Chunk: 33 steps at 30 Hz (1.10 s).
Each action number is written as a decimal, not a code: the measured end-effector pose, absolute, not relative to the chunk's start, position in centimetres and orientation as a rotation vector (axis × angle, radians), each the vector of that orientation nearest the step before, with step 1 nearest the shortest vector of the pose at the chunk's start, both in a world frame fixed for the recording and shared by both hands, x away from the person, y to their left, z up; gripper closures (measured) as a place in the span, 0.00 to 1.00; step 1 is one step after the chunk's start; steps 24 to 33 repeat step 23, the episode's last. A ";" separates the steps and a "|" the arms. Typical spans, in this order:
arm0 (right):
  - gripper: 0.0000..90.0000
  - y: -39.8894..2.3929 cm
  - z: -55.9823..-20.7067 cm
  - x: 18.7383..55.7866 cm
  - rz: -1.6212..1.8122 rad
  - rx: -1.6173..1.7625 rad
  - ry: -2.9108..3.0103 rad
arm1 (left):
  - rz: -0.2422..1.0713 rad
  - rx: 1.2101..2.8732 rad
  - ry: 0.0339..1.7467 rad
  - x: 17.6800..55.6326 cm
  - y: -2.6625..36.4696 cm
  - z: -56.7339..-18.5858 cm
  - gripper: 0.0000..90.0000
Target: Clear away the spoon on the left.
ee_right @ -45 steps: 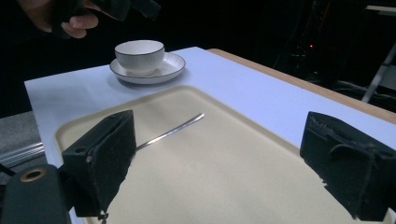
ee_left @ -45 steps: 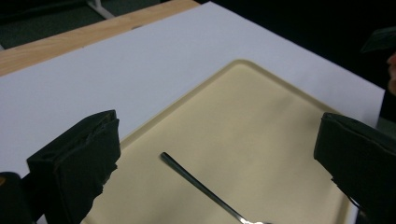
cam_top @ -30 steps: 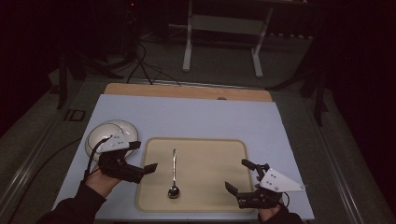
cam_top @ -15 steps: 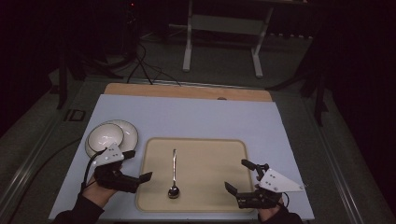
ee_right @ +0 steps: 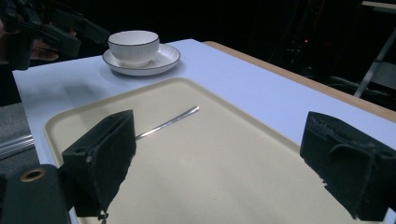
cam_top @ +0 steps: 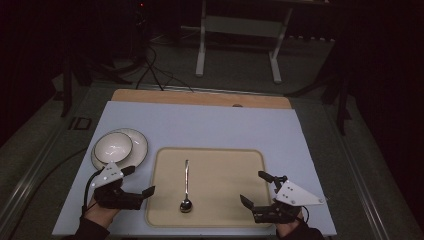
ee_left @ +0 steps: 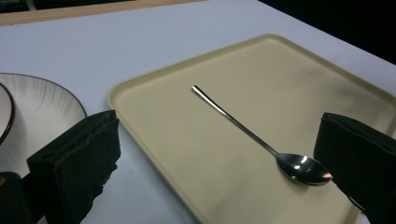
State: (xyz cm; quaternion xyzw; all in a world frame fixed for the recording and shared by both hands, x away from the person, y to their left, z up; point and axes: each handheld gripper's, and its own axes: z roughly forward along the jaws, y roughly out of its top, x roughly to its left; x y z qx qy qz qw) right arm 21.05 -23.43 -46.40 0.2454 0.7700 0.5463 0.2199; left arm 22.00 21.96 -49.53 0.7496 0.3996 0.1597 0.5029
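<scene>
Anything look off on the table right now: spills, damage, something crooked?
Nothing stands out. The spoon lies flat on the tray, bowl sits upright on its saucer, and both grippers are open, holding nothing.

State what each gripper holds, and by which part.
Nothing: left gripper and right gripper both stand open and empty; the spoon lies untouched on the tray.

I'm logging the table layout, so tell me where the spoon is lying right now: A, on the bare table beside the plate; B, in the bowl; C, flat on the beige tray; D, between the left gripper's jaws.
C: the spoon lies flat on the beige tray, untouched by either gripper.
</scene>
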 end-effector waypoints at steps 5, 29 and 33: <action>0.12 -23.5 -46.4 21.1 1.502 0.693 2.129 | 0.405 1.823 0.997 22.0 22.0 -50.2 0.02; 0.12 -23.6 -46.7 21.5 1.481 0.729 2.148 | 0.509 1.771 1.100 22.1 22.4 -50.3 0.02; 0.12 -23.6 -46.7 21.5 1.481 0.729 2.148 | 0.509 1.771 1.100 22.1 22.4 -50.3 0.02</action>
